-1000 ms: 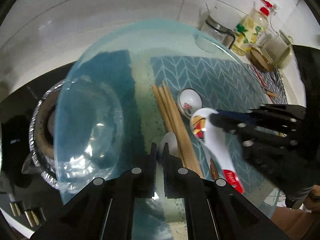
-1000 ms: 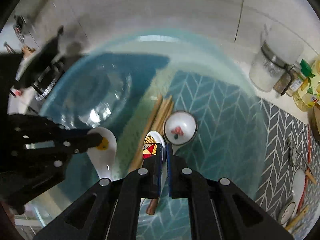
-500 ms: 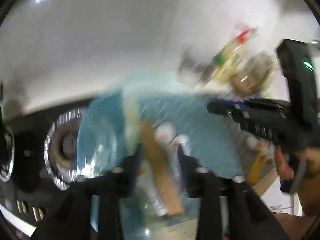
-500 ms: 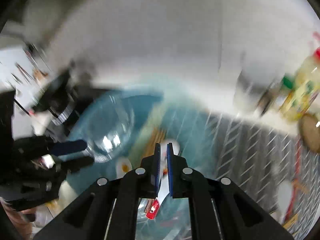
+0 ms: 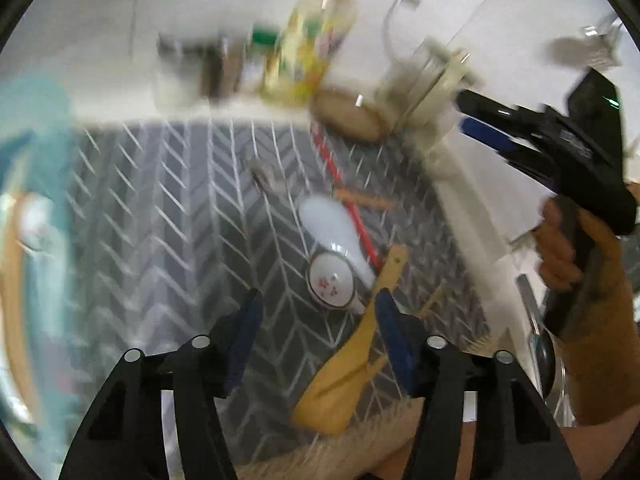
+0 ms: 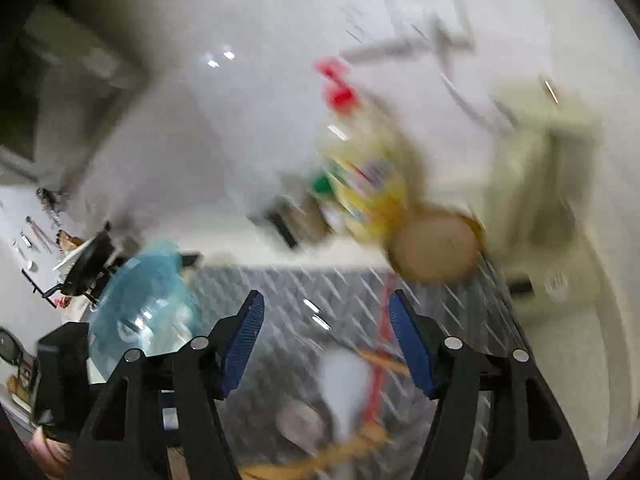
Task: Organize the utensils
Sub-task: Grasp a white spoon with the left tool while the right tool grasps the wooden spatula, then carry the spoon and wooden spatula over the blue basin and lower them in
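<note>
In the left wrist view my left gripper (image 5: 318, 312) is open and empty above a grey chevron mat (image 5: 168, 216). Just ahead of it lie a small patterned ceramic spoon (image 5: 331, 283), a white spoon (image 5: 332, 224), a yellow wooden spoon (image 5: 356, 356), a red chopstick (image 5: 346, 196) and a metal spoon (image 5: 268, 176). My right gripper (image 5: 464, 118) shows at the right, held in a hand. In the blurred right wrist view my right gripper (image 6: 326, 316) is open and empty above the same mat (image 6: 332, 300) and white spoon (image 6: 344, 380).
A blue glass dish (image 6: 140, 312) holding utensils sits at the left (image 5: 24, 240). A yellow oil bottle (image 5: 312, 44), jars (image 5: 188, 68), a round wooden lid (image 5: 348, 114) and a cream container (image 5: 424, 88) stand along the white wall. A stove burner (image 6: 86, 264) lies beyond the dish.
Both grippers let go of their spoons in the blue dish, opened, and swung right to the utensils on the chevron mat.
</note>
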Demonstrator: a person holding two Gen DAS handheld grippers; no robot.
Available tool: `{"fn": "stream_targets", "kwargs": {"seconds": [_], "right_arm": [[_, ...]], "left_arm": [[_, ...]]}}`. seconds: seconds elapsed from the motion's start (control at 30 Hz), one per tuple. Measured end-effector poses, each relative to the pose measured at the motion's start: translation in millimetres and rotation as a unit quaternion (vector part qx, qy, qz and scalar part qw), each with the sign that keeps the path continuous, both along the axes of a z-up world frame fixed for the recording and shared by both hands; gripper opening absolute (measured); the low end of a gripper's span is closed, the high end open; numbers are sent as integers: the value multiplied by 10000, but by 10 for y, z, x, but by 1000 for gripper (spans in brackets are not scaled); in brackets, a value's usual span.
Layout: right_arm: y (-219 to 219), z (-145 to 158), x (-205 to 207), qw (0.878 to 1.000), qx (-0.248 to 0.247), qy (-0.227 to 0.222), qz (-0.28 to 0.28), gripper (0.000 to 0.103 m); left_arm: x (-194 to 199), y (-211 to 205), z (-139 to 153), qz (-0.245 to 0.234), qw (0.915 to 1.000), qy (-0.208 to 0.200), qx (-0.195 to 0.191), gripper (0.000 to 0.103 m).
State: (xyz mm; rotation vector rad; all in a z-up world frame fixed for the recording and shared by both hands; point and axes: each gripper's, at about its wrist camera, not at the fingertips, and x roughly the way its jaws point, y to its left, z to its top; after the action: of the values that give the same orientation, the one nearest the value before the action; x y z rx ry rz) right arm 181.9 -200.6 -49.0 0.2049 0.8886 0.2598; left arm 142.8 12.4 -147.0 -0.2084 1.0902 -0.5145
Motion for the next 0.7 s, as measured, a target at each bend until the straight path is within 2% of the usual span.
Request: {"fn": "stream_targets", "kwargs": {"seconds": [0.07,0.13,0.27,0.3,0.33,0.37,0.43,0.47,0.5,0.53,0.6,0.7], "right_arm": [[-183,-188,2,9998,61,198,29,63],[-284,-312,-10,9994,63,296,149,63],[-322,-484,93,9982,59,401,439,63],[-339,-503,91,9980,73,409,484,63],[-343,-525,83,9978,70,419,516,63],[-359,-545,110,9974,81,432,576,63],[-354,-624,111,9962,81,488,715,63],[-330,-649,98,9955,34,519,793,63],[-319,-671,76,9946,6,561,870,62],[-306,-715,37,9933,38,641,962,61],[-282,-779,-59,9899,178,789,1163,51],[-226,-895,-289,9849,116,928,1457,48]], "left_arm": [[79,-163,-241,109,9995,188,222,57],[157,-251,-407,229,9989,296,267,57],[271,-430,-577,360,9979,348,412,57],[273,-469,-569,385,9978,224,499,56],[273,-542,-569,325,9972,165,655,53],[254,-618,-565,251,9963,70,819,44],[222,-762,-568,133,9927,-104,1197,18],[201,-790,-557,138,9915,-201,1279,15],[195,-776,-532,215,9926,-222,1177,11],[223,-706,-524,357,9953,-39,898,10],[254,-568,-510,557,9971,135,504,9],[246,-369,-330,767,9960,-63,459,9]]}}
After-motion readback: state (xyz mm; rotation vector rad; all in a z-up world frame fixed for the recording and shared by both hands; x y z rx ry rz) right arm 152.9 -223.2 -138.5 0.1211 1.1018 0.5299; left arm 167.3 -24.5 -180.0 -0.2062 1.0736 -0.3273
